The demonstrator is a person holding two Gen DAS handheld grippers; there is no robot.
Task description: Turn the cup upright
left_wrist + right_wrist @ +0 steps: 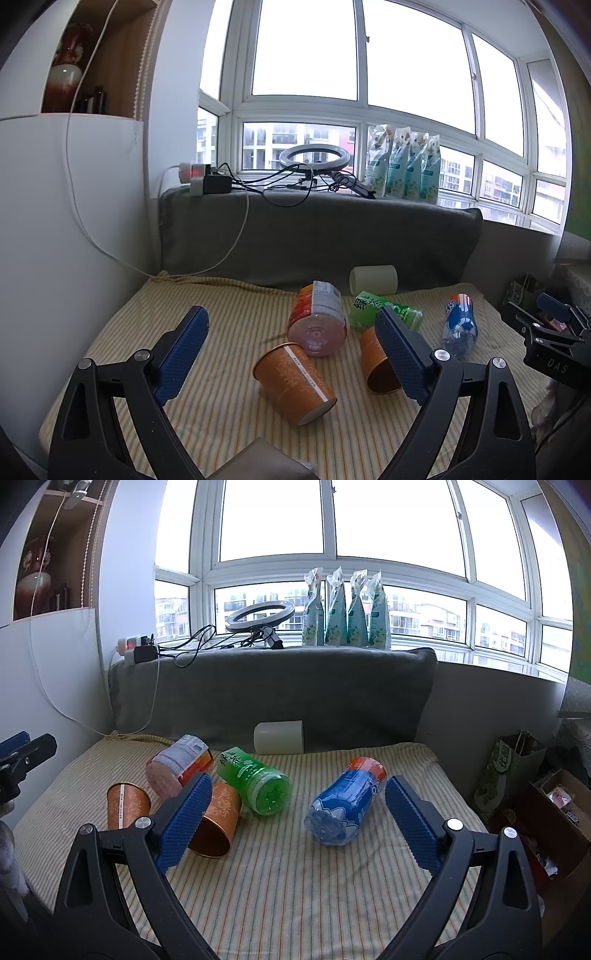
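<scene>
Two orange paper cups lie on the striped cloth. In the left wrist view one cup (295,384) lies on its side between my fingers, base toward me; the second cup (376,365) lies on its side behind my right finger, mouth toward me. My left gripper (291,350) is open and empty above the first cup. In the right wrist view the first cup (125,805) is at the left and the second cup (218,819) lies partly behind my left finger. My right gripper (295,819) is open and empty.
A pink bottle (317,321), a green bottle (258,782) and a blue bottle (343,805) lie on the cloth. A white cup (279,737) lies by the grey cushion (273,690). Cables and a ring light (258,616) sit on the sill. Bags and boxes (535,805) stand at the right.
</scene>
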